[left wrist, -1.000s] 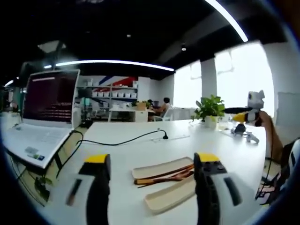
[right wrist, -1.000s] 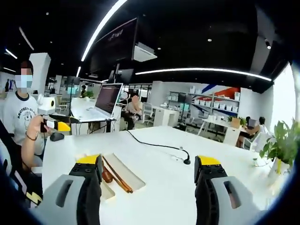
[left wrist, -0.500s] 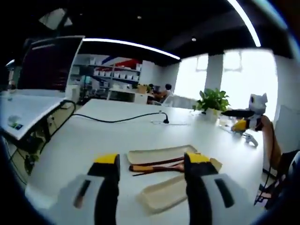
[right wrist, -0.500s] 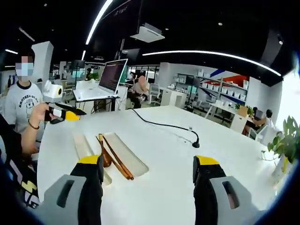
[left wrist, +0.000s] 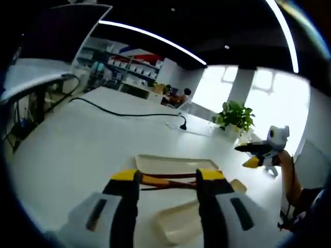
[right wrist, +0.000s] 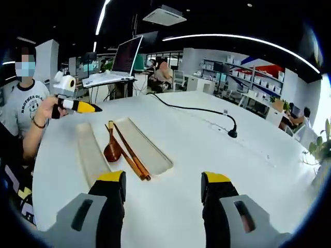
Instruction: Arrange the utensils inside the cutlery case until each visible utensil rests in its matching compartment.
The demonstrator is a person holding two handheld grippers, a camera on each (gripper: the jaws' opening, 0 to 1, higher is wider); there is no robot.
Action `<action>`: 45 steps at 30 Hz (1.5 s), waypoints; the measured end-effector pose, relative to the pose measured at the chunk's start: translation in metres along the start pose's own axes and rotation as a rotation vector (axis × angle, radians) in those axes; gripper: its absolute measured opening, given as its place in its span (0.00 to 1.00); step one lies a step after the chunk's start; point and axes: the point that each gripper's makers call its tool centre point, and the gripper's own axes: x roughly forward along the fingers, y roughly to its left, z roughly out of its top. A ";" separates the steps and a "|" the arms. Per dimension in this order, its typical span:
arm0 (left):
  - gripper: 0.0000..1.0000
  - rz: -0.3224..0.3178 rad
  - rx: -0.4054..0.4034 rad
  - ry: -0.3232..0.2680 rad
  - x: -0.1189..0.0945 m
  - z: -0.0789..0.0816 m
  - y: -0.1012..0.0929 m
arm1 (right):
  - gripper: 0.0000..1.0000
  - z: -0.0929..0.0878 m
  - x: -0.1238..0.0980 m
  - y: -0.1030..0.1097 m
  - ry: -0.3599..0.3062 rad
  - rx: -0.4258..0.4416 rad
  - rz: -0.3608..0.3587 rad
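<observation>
A beige cutlery case lies opened in two halves on the white table: one half [left wrist: 173,161] beyond my left gripper's tips and the other half [left wrist: 181,227] nearer me. A wooden spoon [right wrist: 111,150] and brown chopsticks [right wrist: 130,157] rest between the half [right wrist: 147,149] and the half [right wrist: 92,155]; the same utensils [left wrist: 168,182] show just past the left jaws. My left gripper [left wrist: 166,178] is open above the case, also seen as the left gripper [right wrist: 77,106] in a person's hand. My right gripper [right wrist: 163,181] is open, short of the case, and appears as the right gripper [left wrist: 261,152].
A black cable [left wrist: 124,112] with a plug crosses the table, visible as the cable [right wrist: 201,110] too. A laptop [right wrist: 111,70] stands on a far stand, a potted plant [left wrist: 235,116] at the table's end. A person in a white T-shirt [right wrist: 23,111] sits at the edge.
Both views have tipped down and closed in on the case. Each pair of jaws stands slightly narrower than before. Nothing was taken hold of.
</observation>
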 end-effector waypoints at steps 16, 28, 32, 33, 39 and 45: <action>0.43 0.002 -0.103 0.035 0.014 -0.015 0.002 | 0.27 -0.007 0.030 0.033 0.127 -0.173 0.159; 0.44 -0.018 -0.130 0.045 0.018 -0.017 0.001 | 0.18 0.004 0.057 0.052 0.319 -0.399 0.296; 0.44 -0.018 -0.127 0.049 0.018 -0.017 0.002 | 0.17 0.003 0.062 0.053 0.365 -0.444 0.328; 0.44 -0.017 -0.125 0.049 0.018 -0.017 0.002 | 0.16 0.002 0.062 0.052 0.378 -0.454 0.333; 0.45 -0.001 -0.111 0.049 0.018 -0.018 0.003 | 0.14 0.001 0.068 0.056 0.442 -0.508 0.375; 0.45 0.000 -0.115 0.061 0.018 -0.022 0.004 | 0.13 0.001 0.074 0.067 0.484 -0.442 0.414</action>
